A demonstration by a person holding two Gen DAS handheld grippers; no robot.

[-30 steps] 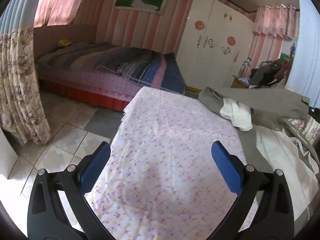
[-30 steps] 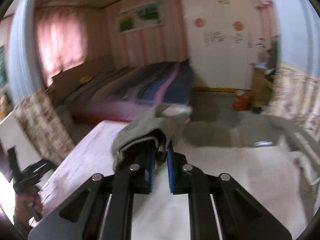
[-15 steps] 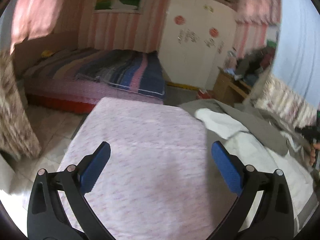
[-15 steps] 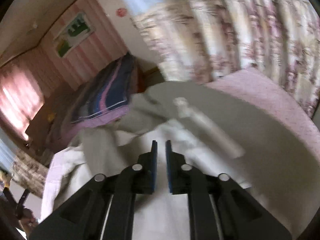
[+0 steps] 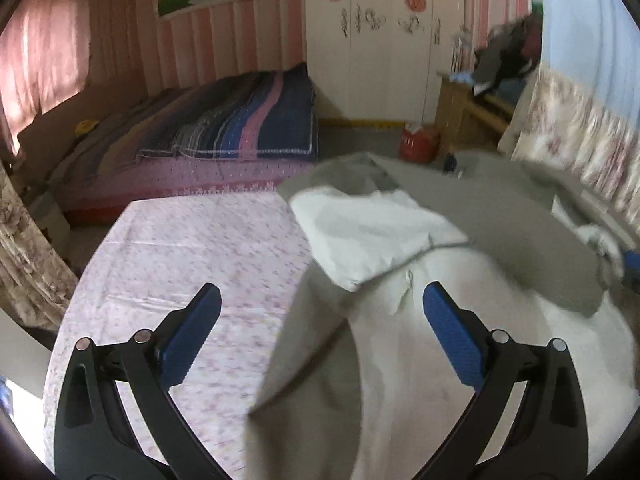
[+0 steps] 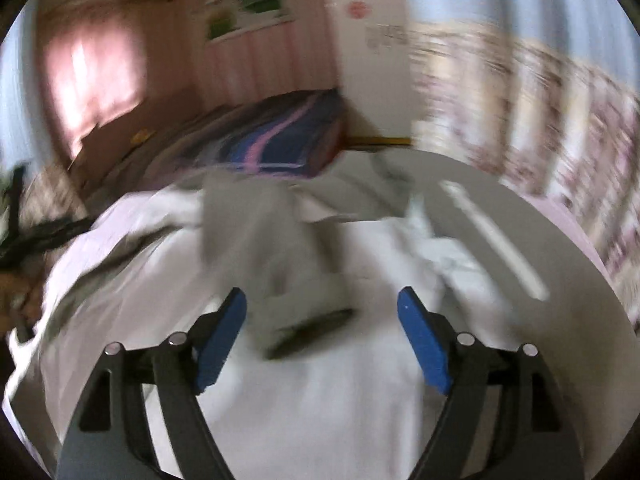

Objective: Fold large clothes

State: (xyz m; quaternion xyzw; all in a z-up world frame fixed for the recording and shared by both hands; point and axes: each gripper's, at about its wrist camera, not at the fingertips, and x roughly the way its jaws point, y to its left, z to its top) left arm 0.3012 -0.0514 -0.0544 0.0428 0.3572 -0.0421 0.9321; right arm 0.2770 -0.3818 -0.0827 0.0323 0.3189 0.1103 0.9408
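Observation:
A large grey garment with a white lining (image 5: 420,248) lies rumpled on the table covered with a pink flowered cloth (image 5: 180,248). My left gripper (image 5: 320,316) is open and empty, hovering over the garment's left edge. My right gripper (image 6: 322,320) is open and empty above the same garment (image 6: 280,240), which shows blurred in the right wrist view, a grey sleeve lying between the fingers. The right gripper's blue tip also shows at the right edge of the left wrist view (image 5: 631,258).
A bed with a striped blanket (image 5: 224,128) stands behind the table. A white wardrobe (image 5: 380,40), a wooden desk (image 5: 468,116) with piled clothes and a red container (image 5: 418,144) are at the back right. Flowered curtains (image 5: 580,148) hang on the right.
My right gripper has opened and let go of the grey garment, which now lies on the table. My left gripper has swung right, from over the bare cloth to over the garment.

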